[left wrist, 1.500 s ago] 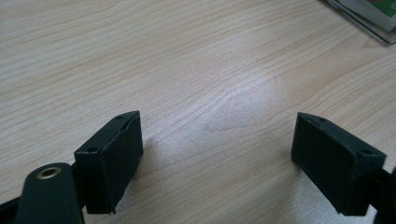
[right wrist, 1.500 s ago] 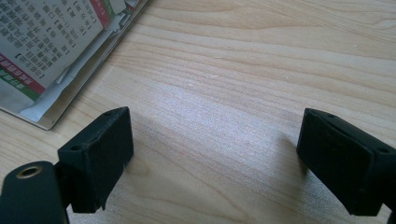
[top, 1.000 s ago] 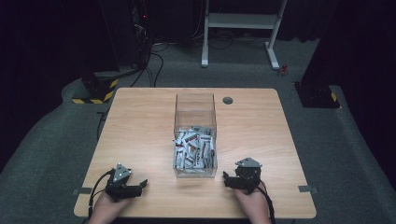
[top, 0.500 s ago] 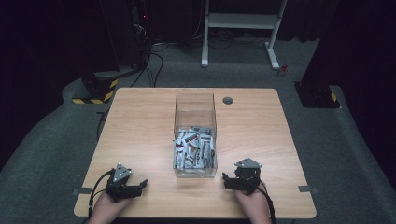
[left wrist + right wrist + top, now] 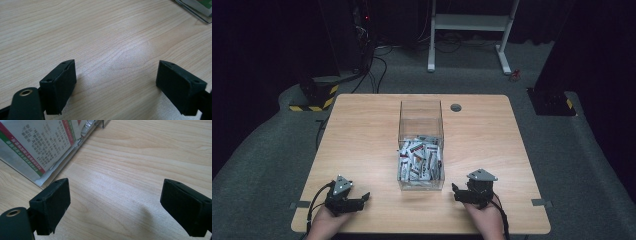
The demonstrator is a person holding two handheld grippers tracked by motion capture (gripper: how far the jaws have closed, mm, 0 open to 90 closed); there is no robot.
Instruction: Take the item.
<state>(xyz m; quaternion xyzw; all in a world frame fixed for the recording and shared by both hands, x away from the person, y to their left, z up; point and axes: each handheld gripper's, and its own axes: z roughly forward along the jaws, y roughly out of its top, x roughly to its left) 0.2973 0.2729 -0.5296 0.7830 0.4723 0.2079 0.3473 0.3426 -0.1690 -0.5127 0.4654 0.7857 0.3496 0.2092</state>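
Box (image 5: 421,120) of sachets (image 5: 419,161) runs lengthwise away between spread-jawed grippers.

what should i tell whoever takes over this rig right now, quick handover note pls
Left gripper: open, nothing between its jaws, low over the wooden table near the front left edge.
Right gripper: open, nothing held, low at the front right, just beside the box.
Clear plastic rectangular box: mid-table, upright, its near half piled with small white and red printed sachets; the far half looks bare.
Done: no sachet lies outside the box, so nothing is visibly moved.
Left: probably reach in for a first sachet.
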